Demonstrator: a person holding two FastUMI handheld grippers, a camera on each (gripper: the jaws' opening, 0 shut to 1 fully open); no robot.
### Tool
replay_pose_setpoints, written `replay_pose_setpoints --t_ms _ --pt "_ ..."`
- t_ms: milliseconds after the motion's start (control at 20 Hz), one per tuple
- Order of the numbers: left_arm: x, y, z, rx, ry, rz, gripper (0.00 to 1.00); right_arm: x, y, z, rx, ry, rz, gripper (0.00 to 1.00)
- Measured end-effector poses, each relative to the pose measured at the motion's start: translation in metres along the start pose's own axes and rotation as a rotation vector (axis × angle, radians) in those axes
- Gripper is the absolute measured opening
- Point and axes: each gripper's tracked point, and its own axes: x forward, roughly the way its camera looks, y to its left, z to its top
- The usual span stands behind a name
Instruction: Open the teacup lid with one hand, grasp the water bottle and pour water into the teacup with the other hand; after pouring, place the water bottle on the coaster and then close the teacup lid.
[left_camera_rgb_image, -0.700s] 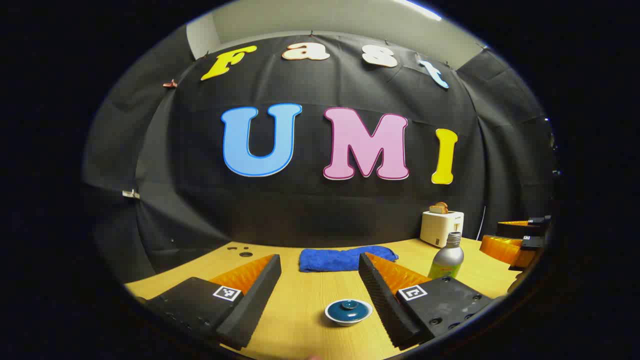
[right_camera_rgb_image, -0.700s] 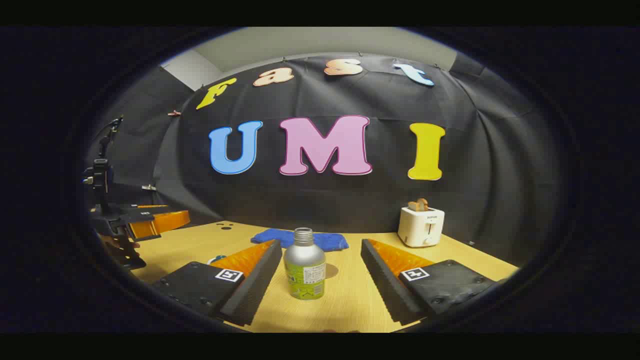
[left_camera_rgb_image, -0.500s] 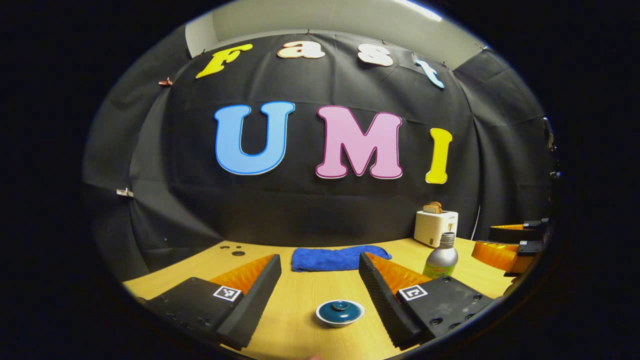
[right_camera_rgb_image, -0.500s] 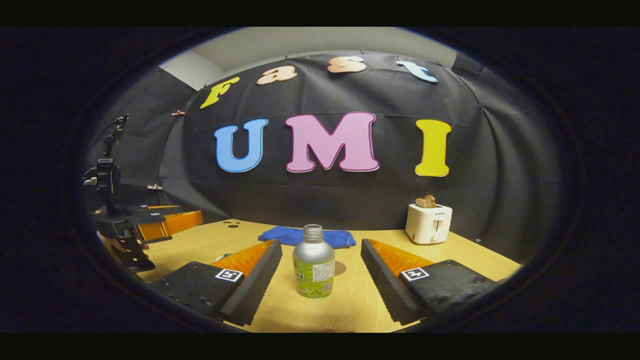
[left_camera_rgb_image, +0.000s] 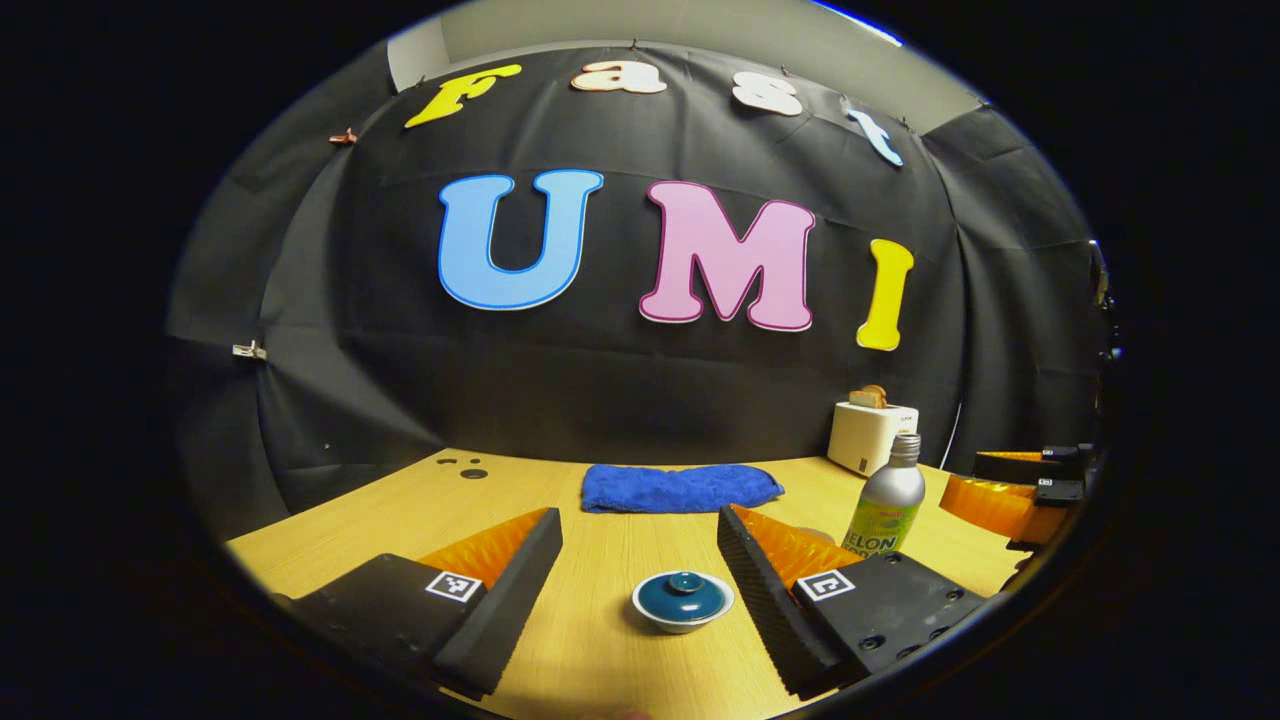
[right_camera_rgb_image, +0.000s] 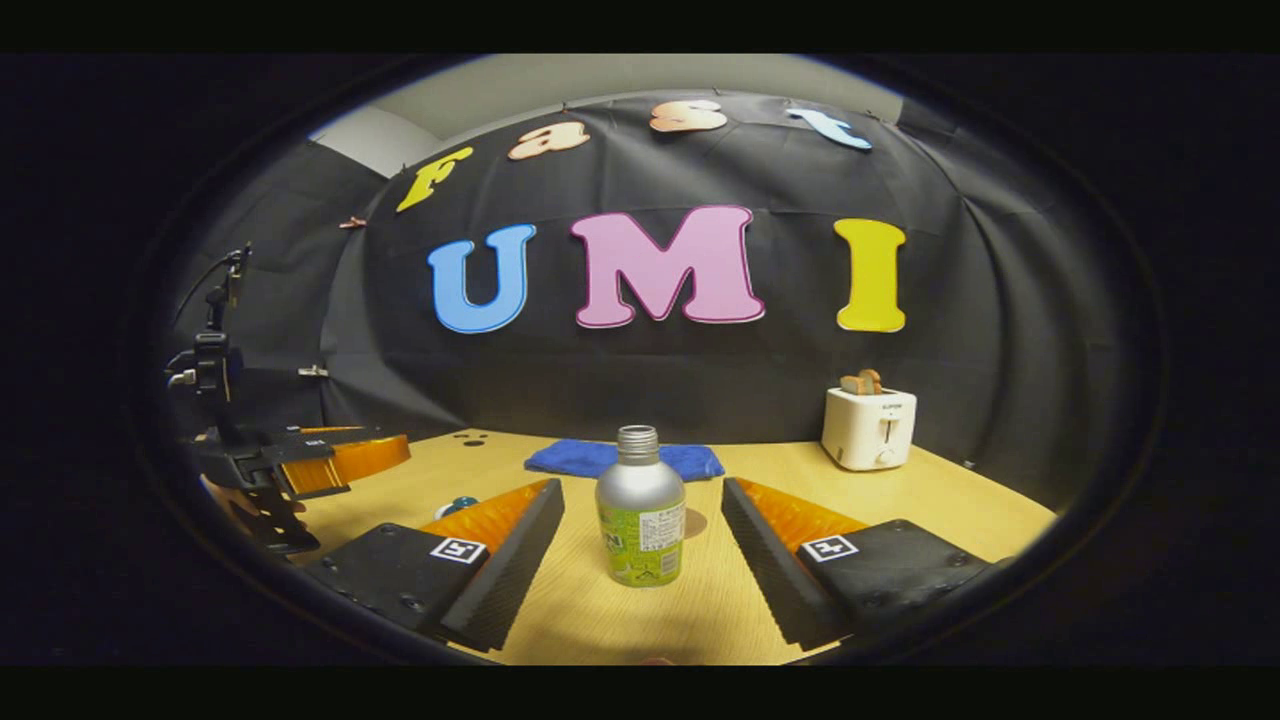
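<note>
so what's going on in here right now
A person holds a claw in each hand over a wooden table. The left claw is open, lined up on the small blue-lidded white teacup, lid on. The right claw is open around the silver metal water bottle with a green label, which stands upright and ungripped. Nothing is lifted yet.

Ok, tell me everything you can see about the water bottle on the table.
The water bottle is a small metal-looking one: a plain silver shoulder and a threaded neck with no cap on it, and a green and white label round its lower half. It stands upright on the wooden table, between the open fingers of the right gripper, which do not touch it. In the left gripper view it stands to the right, in front of the white toaster.
</note>
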Motion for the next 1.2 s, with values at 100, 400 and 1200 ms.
replay_pose_setpoints --t_ms 100,400,1200 --pt "0.003 0.001 -0.009 0.013 0.012 0.004 0.99 0.005 0.002 -0.007 -0.006 0.013 0.005 0.96" --pt "0.025 -0.018 -0.04 0.003 0.089 -0.059 0.99 0.018 -0.003 -0.01 -0.023 0.014 -0.005 0.98" --pt "0.08 -0.051 -0.093 0.022 0.227 -0.121 0.77 0.029 -0.018 -0.031 -0.009 0.063 0.019 0.99"
